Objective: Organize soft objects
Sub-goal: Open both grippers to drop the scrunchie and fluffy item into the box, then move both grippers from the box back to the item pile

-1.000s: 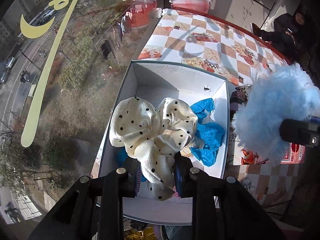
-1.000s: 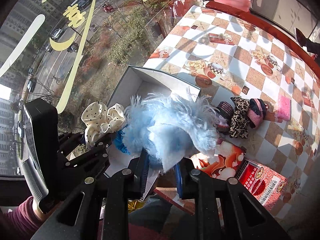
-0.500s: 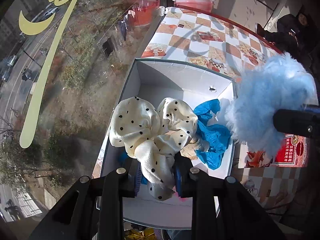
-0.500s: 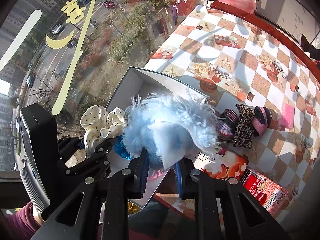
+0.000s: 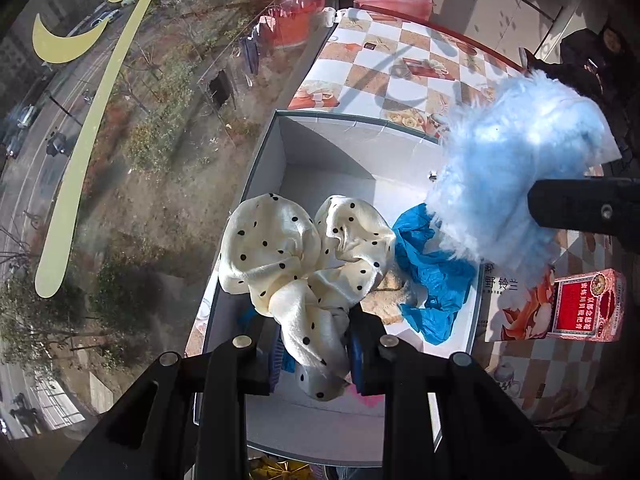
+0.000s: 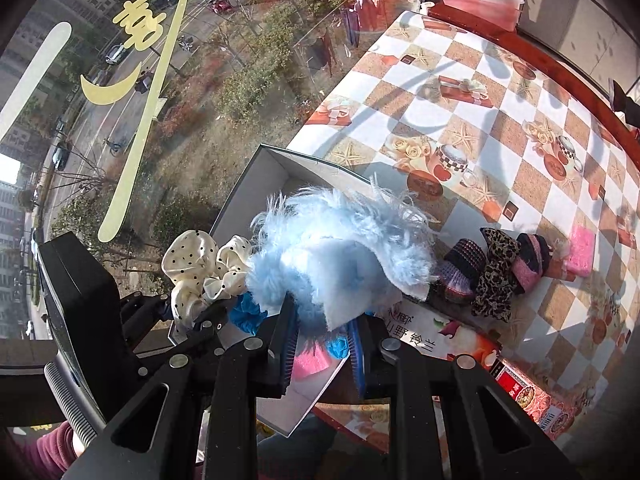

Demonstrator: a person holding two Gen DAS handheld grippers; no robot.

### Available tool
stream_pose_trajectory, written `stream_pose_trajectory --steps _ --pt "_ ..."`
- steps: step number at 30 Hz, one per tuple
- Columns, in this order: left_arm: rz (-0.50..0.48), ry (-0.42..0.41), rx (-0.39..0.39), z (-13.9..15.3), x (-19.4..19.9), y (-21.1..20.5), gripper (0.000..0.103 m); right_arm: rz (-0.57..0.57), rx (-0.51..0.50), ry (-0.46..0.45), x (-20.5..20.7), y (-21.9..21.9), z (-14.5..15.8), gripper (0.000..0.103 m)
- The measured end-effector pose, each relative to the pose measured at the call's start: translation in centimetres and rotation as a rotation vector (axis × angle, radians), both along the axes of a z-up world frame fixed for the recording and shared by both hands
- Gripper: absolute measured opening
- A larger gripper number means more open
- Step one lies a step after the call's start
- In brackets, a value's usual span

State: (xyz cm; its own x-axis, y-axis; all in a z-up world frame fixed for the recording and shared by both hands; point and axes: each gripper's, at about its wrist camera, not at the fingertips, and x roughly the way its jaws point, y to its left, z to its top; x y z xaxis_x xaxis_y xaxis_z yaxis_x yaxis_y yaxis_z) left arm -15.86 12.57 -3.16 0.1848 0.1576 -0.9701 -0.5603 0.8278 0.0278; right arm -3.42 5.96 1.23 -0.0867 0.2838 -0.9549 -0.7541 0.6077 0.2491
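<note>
My left gripper (image 5: 314, 346) is shut on a cream polka-dot scrunchie (image 5: 304, 252) and holds it above the open white box (image 5: 332, 148). My right gripper (image 6: 323, 340) is shut on a fluffy light-blue piece (image 6: 340, 252), which hangs over the box's right side (image 5: 516, 184). The left gripper and its scrunchie show at the left of the right wrist view (image 6: 200, 272). Inside the box lie a crumpled blue item (image 5: 432, 272), a tan piece (image 5: 386, 300) and something pink (image 6: 310, 362).
On the checkered tablecloth (image 6: 480, 120), right of the box, lie dark knitted and leopard-print soft items (image 6: 496, 268) and a pink sponge (image 6: 580, 254). A flat printed box (image 5: 552, 308) lies beside the white box. A window pane runs along the left. A pink basin (image 6: 480, 0) stands far back.
My right gripper has carried the fluffy blue piece leftward, from beside the box to over its right side. My left gripper still holds the scrunchie over the box.
</note>
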Motion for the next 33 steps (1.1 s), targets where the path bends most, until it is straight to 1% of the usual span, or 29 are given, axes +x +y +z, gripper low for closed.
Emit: stream_pose_trajectory --steps 7,12,13,15,16,17,18,19,20,21,22,23,24,26,29,33 --pt "0.006 0.015 -0.007 -0.4 0.2 0.2 0.029 0.031 -0.010 0.006 -0.2 1.7 -0.7 0.024" --pt "0.006 0.014 -0.011 -0.6 0.1 0.3 0.029 0.043 -0.015 0.015 -0.6 1.9 -1.0 0.024" --pt "0.003 0.012 -0.015 -0.6 0.1 0.2 0.031 0.043 -0.017 0.020 -0.6 1.9 -1.1 0.024" --pt "0.004 0.008 -0.015 -0.6 0.1 0.1 0.049 0.039 -0.027 0.032 -0.4 1.8 -1.3 0.025" --pt "0.007 0.002 -0.013 -0.6 0.1 0.1 0.068 0.036 -0.035 0.037 -0.2 1.7 -1.5 0.025" --pt "0.011 -0.007 -0.013 -0.5 0.0 0.1 0.085 0.032 -0.044 0.040 -0.2 1.7 -1.6 0.029" --pt "0.017 -0.024 -0.013 -0.4 0.0 0.1 0.089 0.026 -0.052 0.041 -0.1 1.6 -1.6 0.052" --pt "0.034 -0.044 -0.024 -0.2 -0.2 0.4 0.094 0.013 -0.057 0.027 0.0 1.3 -1.6 0.068" --pt "0.044 -0.056 -0.032 -0.2 -0.3 0.6 0.096 -0.002 -0.056 0.010 0.2 1.0 -1.4 0.084" --pt "0.047 -0.061 -0.039 -0.1 -0.4 0.7 0.099 -0.012 -0.050 0.011 0.4 0.8 -1.3 0.088" --pt "0.049 -0.064 -0.048 -0.2 -0.3 0.8 0.103 -0.022 -0.049 0.022 0.6 0.6 -1.3 0.088" --pt "0.051 -0.064 -0.062 -0.3 -0.3 0.9 0.103 -0.033 -0.057 0.033 0.8 0.4 -1.4 0.088" --pt "0.054 -0.064 -0.075 -0.4 -0.2 1.0 0.103 -0.042 -0.066 0.041 1.0 0.2 -1.5 0.092" --pt "0.066 -0.069 -0.079 -0.4 -0.3 1.0 0.103 -0.062 -0.070 0.047 1.3 -0.1 -1.6 0.103" --pt "0.074 -0.080 -0.075 0.0 -0.3 0.9 0.103 -0.081 -0.068 0.056 1.6 -0.7 -1.8 0.103" --pt "0.055 -0.093 -0.075 0.7 0.0 0.6 0.103 -0.099 -0.069 0.070 2.0 -1.6 -1.5 0.103"
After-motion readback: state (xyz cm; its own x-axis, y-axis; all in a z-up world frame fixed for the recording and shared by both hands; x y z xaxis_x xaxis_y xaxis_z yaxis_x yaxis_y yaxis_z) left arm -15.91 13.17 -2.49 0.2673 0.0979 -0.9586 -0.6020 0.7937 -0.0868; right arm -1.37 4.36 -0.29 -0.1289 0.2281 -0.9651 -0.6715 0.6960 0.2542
